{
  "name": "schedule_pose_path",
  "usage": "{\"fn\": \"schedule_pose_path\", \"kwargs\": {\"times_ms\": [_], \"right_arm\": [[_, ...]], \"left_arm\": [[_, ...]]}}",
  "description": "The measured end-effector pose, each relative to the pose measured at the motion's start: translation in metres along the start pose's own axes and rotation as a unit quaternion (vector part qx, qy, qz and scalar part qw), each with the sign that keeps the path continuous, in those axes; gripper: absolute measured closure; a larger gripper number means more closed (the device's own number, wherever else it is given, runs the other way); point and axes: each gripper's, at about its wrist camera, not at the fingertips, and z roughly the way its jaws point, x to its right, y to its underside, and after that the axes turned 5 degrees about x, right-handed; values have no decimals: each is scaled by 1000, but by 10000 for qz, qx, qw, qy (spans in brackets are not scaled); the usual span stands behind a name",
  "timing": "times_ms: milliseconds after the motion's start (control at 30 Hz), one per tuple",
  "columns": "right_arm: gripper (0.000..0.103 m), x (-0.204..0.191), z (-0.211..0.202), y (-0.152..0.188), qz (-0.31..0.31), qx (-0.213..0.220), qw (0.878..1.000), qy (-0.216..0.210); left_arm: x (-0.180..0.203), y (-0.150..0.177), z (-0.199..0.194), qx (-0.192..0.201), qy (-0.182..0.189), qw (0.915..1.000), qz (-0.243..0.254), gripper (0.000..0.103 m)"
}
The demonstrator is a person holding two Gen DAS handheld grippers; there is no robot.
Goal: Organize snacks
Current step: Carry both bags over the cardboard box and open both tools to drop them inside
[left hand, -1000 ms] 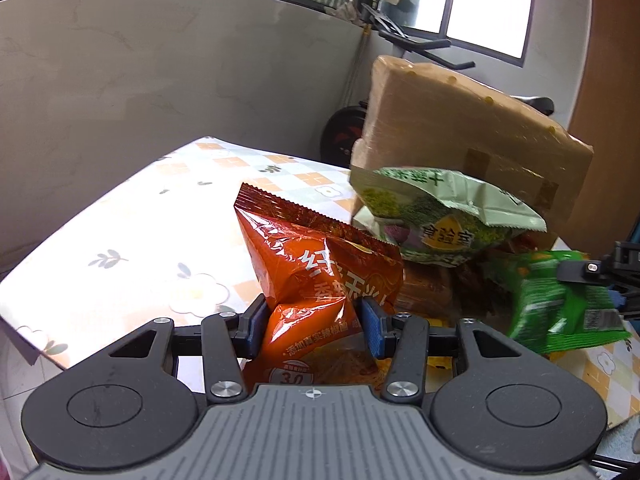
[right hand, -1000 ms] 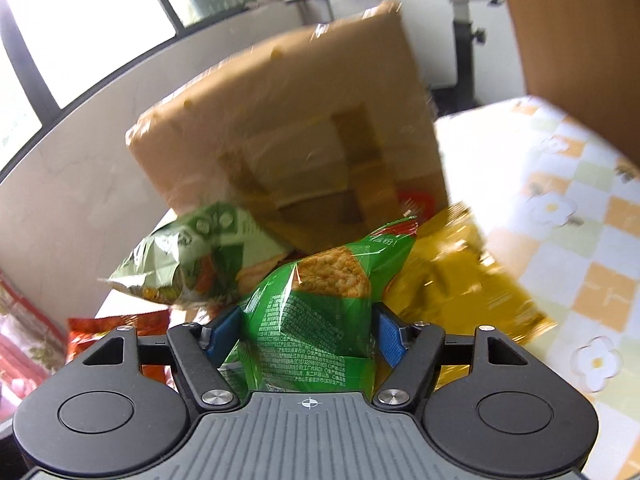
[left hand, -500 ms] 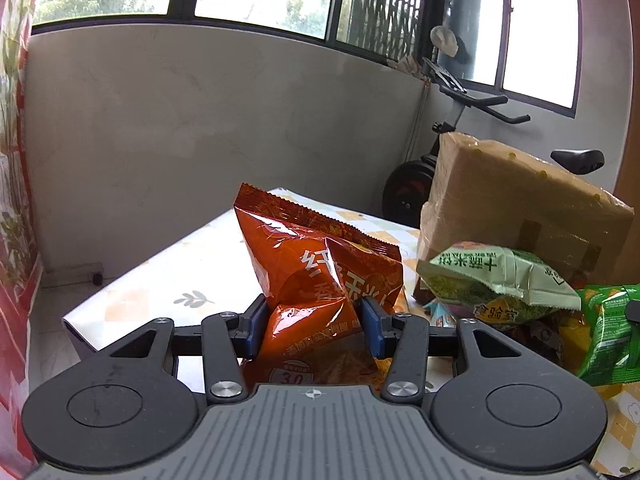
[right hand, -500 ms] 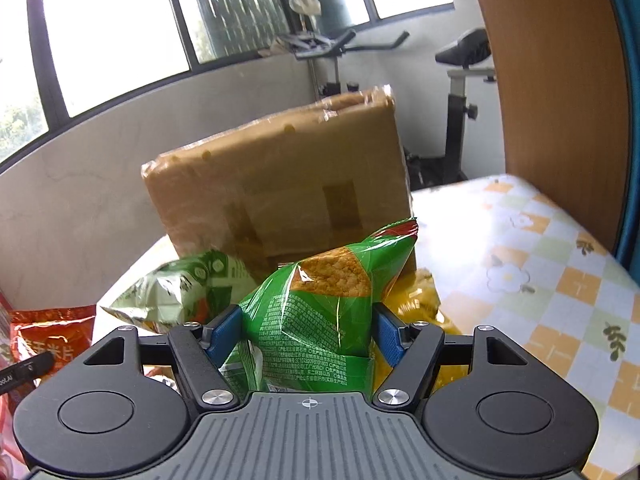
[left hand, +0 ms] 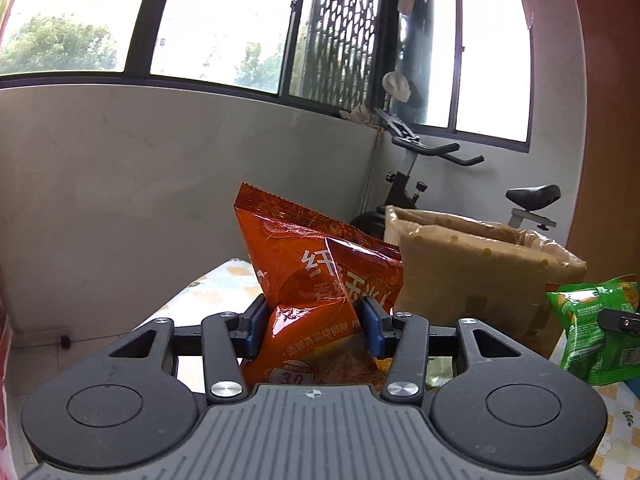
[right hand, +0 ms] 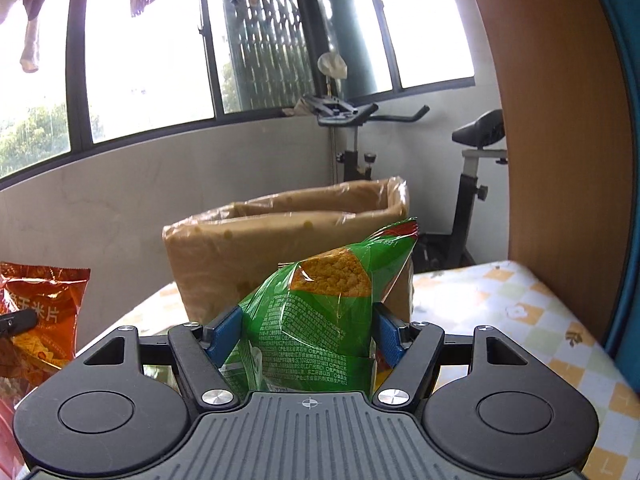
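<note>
A: Lower centre of the left wrist view: what does the left gripper [left hand: 314, 328] carry?

B: The red bag [left hand: 316, 276], pinched at its waist between the blue jaws and held upright above the counter [left hand: 208, 292]. In the right wrist view the right gripper [right hand: 308, 330] is clamped the same way on the green bag [right hand: 320, 312].

A: And the box [right hand: 288, 236]?

B: Centre of the frame, behind the green bag, standing on the counter with its plastic-lined mouth open upward.

A: What could go wrong from here?

B: Probably a slip. Both bags are slick, air-filled film, so either could squirm out of its jaws if tilted over the rim. A harder squeeze might crush the chips. The two bags also hang near each other, so they could collide at the box mouth if both go in together.

A: Anything in the way?

B: The box's near wall stands between each bag and the opening. The exercise bike [right hand: 468, 168] sits behind, clear of the counter.
</note>
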Motion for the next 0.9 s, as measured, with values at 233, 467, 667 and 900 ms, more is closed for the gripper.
{"fn": "schedule_pose_path", "kwargs": {"times_ms": [233,467,667,900], "right_arm": [[37,6,3,-42,-135,323,9992,-179],[37,11,29,-84,-496,558,9969,-247],[37,9,76,-111,-1107,770,9905,-253],[37,9,148,-129,-1418,682,9875,-87]], "left_arm": [[36,-40,34,212,553,9981,189,52],[77,-67,87,314,1198,9917,347,52],[106,-89,152,178,1305,9903,451,52],[140,-108,222,87,1042,9905,893,52]]}}
